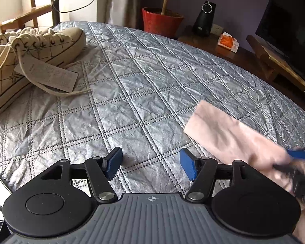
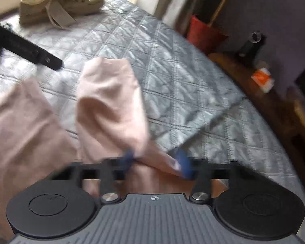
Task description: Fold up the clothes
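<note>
A pale pink garment [image 1: 223, 134] lies on the silver quilted bedspread [image 1: 132, 85] at the right, one sleeve-like strip reaching up and left. My left gripper [image 1: 150, 166] hovers over bare quilt just left of it, open with nothing between its blue pads [image 1: 113, 162]. In the blurred right wrist view my right gripper [image 2: 155, 162] has the pink garment [image 2: 111, 101] bunched between its pads, and the strip rises from them. The right gripper [image 1: 294, 160] shows at the left wrist view's right edge, on the cloth. A black part of the left gripper [image 2: 30, 50] crosses the upper left.
A pair of cream lace-up sneakers [image 1: 30, 50] with a paper tag lies on the bed's far left. Beyond the bed stand a red pot [image 1: 160, 20], a black speaker [image 1: 205, 18], an orange packet [image 1: 227, 40], a dark TV [image 1: 290, 30] on a wooden stand, and a wooden chair [image 1: 24, 14].
</note>
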{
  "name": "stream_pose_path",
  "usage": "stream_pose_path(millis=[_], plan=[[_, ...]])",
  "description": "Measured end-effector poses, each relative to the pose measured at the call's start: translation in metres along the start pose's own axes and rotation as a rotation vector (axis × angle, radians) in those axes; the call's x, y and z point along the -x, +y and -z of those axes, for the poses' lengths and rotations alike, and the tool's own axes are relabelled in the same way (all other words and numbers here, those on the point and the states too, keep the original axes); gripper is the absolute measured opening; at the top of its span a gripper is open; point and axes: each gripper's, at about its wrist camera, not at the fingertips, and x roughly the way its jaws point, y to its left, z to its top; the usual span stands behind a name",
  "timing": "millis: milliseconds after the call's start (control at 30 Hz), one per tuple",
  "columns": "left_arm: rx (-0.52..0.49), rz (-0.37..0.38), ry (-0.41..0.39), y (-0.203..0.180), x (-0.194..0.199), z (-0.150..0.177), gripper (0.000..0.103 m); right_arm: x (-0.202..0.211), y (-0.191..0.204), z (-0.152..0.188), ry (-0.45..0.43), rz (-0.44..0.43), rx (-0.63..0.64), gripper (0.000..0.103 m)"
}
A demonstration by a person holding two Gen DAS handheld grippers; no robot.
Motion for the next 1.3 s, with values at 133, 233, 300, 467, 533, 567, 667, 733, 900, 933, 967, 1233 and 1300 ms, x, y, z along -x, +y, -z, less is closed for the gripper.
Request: stream_pose_path(millis=[133,233,300,467,533,567,667,733,900,933,967,1233,1300], plan=[[-0.005,-0.002,0.001,-0.002,0.000,0.001,0.069,0.002,-0.001,-0.006,-0.031,0.012,0.026,0.007],[-0.011,-0.001,0.002,-0.003,0.000,0.002,0.069,0.002,-0.011,-0.007,-0.059,0.035,0.007,0.008],[-0.017,0.001,0.003,-0.005,0.000,0.002,0.070,0.001,-0.013,-0.006,-0.084,0.097,0.035,0.009],[-0.026,0.002,0.003,-0.006,-0.001,0.002,0.071,-0.027,0.002,-0.004,-0.059,0.371,0.168,0.080],[-0.020,0.001,0.001,-0.005,-0.001,0.002,0.071,-0.012,0.003,-0.006,-0.137,0.386,0.090,0.069],[-0.016,-0.003,-0.001,-0.004,-0.001,0.001,0.071,-0.002,0.010,-0.008,-0.183,0.345,0.076,0.067],[-0.008,-0.013,-0.007,-0.001,0.000,0.000,0.071,0.022,0.041,-0.013,-0.298,0.209,0.101,0.061],[-0.009,-0.020,-0.013,0.000,0.001,0.000,0.071,0.025,0.070,-0.018,-0.304,0.167,0.215,0.056],[0.006,-0.031,-0.022,0.003,0.003,-0.001,0.071,-0.007,0.083,-0.037,-0.212,0.018,0.191,0.021],[0.005,-0.030,-0.020,0.003,0.003,-0.001,0.071,-0.015,0.081,-0.041,-0.186,0.004,0.165,0.021],[0.005,-0.029,-0.018,0.003,0.002,-0.001,0.071,-0.021,0.076,-0.043,-0.182,-0.005,0.128,0.020],[0.003,-0.019,-0.013,0.004,0.002,-0.002,0.071,-0.034,0.061,-0.046,-0.180,0.037,-0.017,0.024],[0.003,-0.019,-0.010,0.003,0.002,-0.001,0.071,-0.035,0.057,-0.048,-0.179,0.034,-0.055,0.028]])
